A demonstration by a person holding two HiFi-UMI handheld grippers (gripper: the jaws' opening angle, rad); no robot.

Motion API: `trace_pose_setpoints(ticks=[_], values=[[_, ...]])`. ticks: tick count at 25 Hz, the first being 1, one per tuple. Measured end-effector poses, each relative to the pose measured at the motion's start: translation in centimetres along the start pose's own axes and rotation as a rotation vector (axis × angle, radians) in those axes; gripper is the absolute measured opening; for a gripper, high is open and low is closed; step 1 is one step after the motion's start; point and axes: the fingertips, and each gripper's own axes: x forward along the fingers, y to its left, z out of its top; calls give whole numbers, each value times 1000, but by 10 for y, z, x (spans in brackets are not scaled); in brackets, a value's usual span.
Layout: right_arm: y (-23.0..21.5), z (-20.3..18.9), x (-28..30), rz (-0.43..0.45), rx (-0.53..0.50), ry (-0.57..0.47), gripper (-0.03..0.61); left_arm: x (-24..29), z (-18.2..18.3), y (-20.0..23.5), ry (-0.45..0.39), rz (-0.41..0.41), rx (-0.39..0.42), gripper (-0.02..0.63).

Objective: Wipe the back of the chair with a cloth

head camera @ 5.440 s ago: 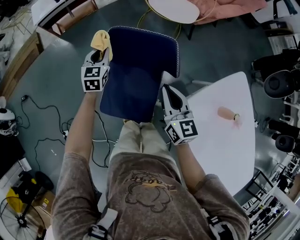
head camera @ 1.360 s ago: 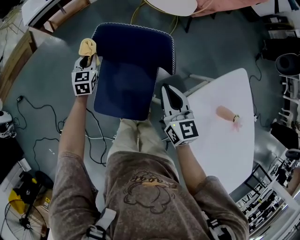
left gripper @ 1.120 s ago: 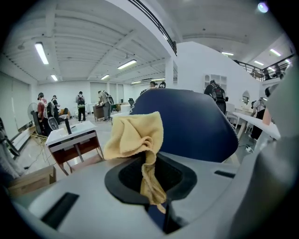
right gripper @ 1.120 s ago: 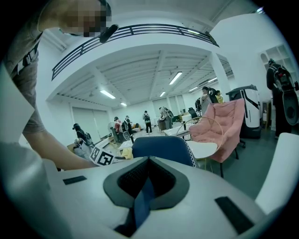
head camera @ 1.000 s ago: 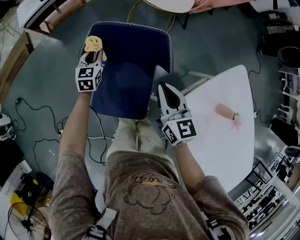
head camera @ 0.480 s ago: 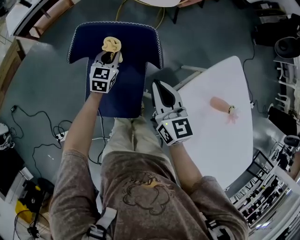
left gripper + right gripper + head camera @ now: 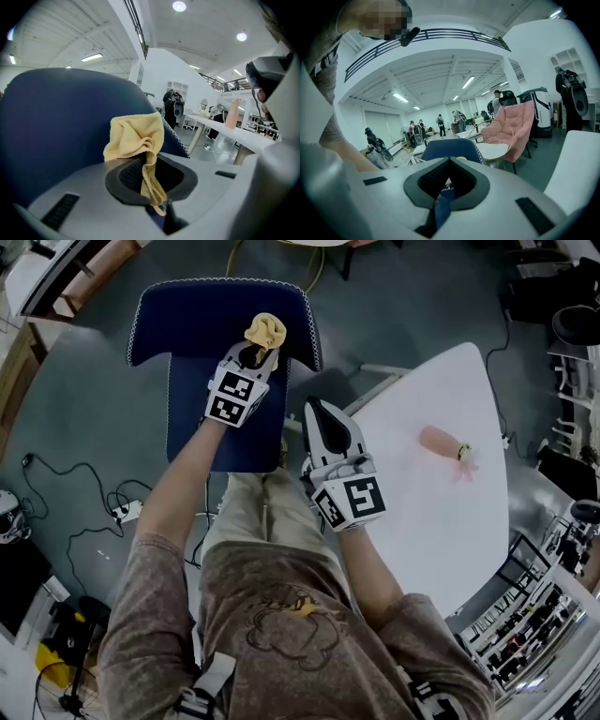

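Cloth (image 7: pixel 133 138) pinched in left gripper (image 7: pixel 255 352), against chair back (image 7: pixel 187 320)

Yellow cloth (image 7: pixel 135 137) pinched in the jaws of the left gripper (image 7: pixel 149 183) — bunched end against the dark blue chair back (image 7: pixel 51 119)

Person: mottled brown short-sleeved T-shirt (image 7: pixel 281 615) with a line-drawn print on the chest. Light khaki trousers (image 7: pixel 251 514). Black-and-white strap buckles at lower frame edge.

Left gripper (image 7: pixel 253 354) and right gripper (image 7: pixel 317 414): pale grey moulded shells, dark ribbed jaw linings. Each carries a marker cube (image 7: pixel 349 502) with black-and-white squares.
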Motion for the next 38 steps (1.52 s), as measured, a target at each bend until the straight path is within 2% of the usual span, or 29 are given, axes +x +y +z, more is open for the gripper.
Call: trace_pose_setpoints(ticks=[7,12,14,17,21,24,32,38], values=[[-6,-2,-6,-17,0,1,23,14,-4,-37,25,-123,31,51],[-8,-7,-6,-21,0,1,23,11,0,-66,-4,-230,-17,50],[-8,-8,-6,-20,3,1,23,6,0,-73,-12,-250,-19,51],[-7,-8,-7,-8,4,-1,23,-4,-1,-73,-25,-233,-31,51],[-4,-11,-6,6,-4,2,23,-25,-8,-54,-53,-149,-50,51],[0,-15,-2,16,-7,5,23,-46,-27,-24,-41,-39,-61,51],[11,-16,8,50,-8,1,23,-108,-88,69,15,252,-152,51],[21,-18,10,75,-14,-5,23,-152,-128,130,27,457,-236,51]])
